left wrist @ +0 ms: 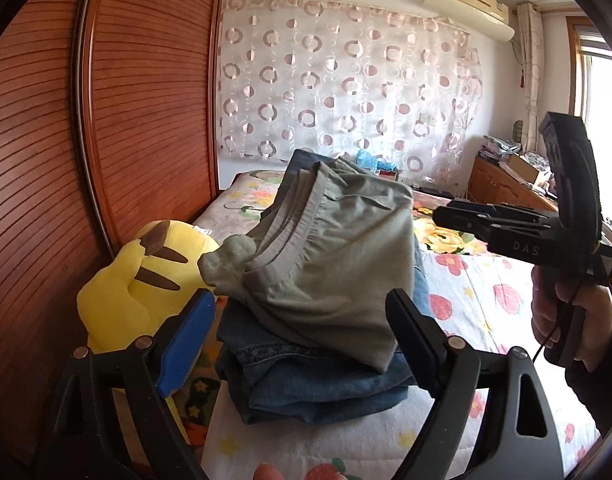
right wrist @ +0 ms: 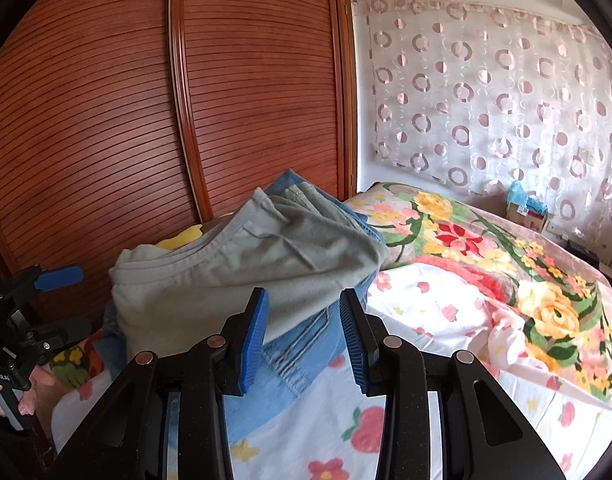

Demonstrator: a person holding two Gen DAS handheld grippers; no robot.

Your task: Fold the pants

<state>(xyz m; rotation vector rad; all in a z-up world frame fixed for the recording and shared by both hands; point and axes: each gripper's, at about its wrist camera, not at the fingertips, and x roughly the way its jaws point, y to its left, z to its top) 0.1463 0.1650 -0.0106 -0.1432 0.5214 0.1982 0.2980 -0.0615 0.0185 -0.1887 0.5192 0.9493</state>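
Folded grey pants [left wrist: 338, 256] sit on the jeans stack [left wrist: 326, 384] by the bed's [left wrist: 486, 300] wardrobe-side edge, straight ahead of left gripper [left wrist: 301, 340], jaws wide apart w/ nothing held, right gripper [right wrist: 301, 344] half-open, empty, beside.

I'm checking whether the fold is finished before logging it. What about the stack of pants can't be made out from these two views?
- Grey pants: the underside and far edge are hidden by their own bulk in both views.
- Blue jeans: mostly covered by the grey pants; the left gripper frames the stack, so the fold lines are unclear.
- Yellow plush toy: almost fully hidden behind the stack in the right wrist view.
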